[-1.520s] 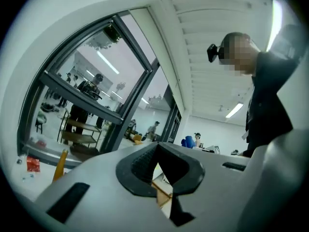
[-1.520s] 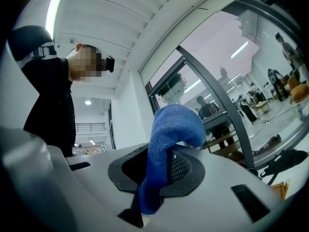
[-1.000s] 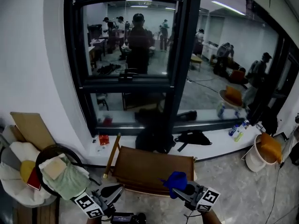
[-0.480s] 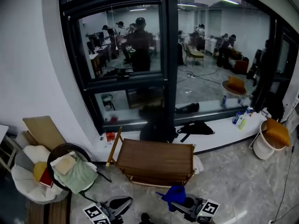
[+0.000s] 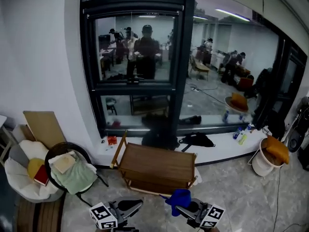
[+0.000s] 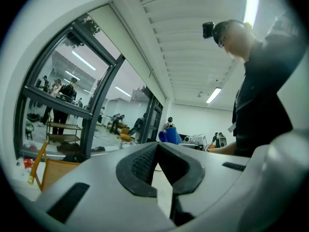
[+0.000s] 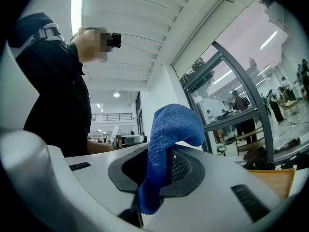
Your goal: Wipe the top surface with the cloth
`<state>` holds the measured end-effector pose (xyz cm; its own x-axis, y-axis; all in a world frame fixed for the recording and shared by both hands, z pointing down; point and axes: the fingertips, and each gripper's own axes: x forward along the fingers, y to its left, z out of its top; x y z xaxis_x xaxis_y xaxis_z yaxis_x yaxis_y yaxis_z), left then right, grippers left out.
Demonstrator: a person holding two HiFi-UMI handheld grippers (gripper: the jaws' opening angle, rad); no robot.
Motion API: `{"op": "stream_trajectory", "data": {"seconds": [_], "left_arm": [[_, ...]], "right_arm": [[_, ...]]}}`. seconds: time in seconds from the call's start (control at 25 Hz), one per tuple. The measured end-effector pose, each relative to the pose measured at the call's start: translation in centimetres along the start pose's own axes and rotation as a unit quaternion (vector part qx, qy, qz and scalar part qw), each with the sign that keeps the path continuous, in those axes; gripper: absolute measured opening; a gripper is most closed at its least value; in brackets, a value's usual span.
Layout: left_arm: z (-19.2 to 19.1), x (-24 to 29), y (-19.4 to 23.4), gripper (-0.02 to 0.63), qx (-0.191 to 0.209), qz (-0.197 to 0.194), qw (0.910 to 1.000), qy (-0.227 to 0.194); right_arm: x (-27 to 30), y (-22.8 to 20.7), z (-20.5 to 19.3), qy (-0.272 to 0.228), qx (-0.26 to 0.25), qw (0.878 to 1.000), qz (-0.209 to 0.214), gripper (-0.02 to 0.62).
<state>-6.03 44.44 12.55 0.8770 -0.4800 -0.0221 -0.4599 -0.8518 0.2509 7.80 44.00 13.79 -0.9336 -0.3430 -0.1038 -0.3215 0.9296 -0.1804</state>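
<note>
A small brown wooden table [image 5: 157, 165] stands on the floor under the window, its top bare. Near the lower edge of the head view my right gripper [image 5: 179, 203] is shut on a blue cloth [image 5: 178, 198] that bunches up above the jaws; the blue cloth [image 7: 166, 144] fills the right gripper view, pinched between the dark pads. My left gripper [image 5: 137, 205] sits left of it, jaws closed with nothing between them. Both grippers hang in front of the table, short of its near edge. From the left gripper view, the table [image 6: 50, 170] shows at lower left and the cloth [image 6: 169, 136] beyond the jaws.
A round chair [image 5: 67, 170] piled with a green cloth and cushions sits left of the table. A large dark-framed window [image 5: 140, 62] and a white sill [image 5: 222, 146] run behind it. A white bucket [image 5: 265, 162] stands at right. Grey marble floor [image 5: 241, 197] surrounds the table.
The head view has pulled back and shifted; both grippers dropped from over the table's near edge to in front of it. The cloth stays clamped in the right gripper.
</note>
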Motion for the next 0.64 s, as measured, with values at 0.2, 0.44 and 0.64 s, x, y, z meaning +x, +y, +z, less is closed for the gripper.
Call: {"op": "stream_trajectory", "data": {"seconds": [0.2,0.44,0.64], "left_arm": [[-1.6,-4.2,1.4,0.008,-0.009,0.026,0.9996,0.006],[-2.4,-7.6,3.3,0.008,-0.026,0.031,0.9992,0.002],[-1.3,-8.8,3.2,0.008,-0.009,0.008,0.9999,-0.007]], "right_arm": [[3.1,2.2,-0.7,0.005,-0.016,1.0,0.002,0.066],[4.8,3.0,-3.1,0.015,0.004,1.0,-0.02,0.066],[6.1,2.8,-2.3,0.024,-0.015,0.999,-0.03,0.066]]}}
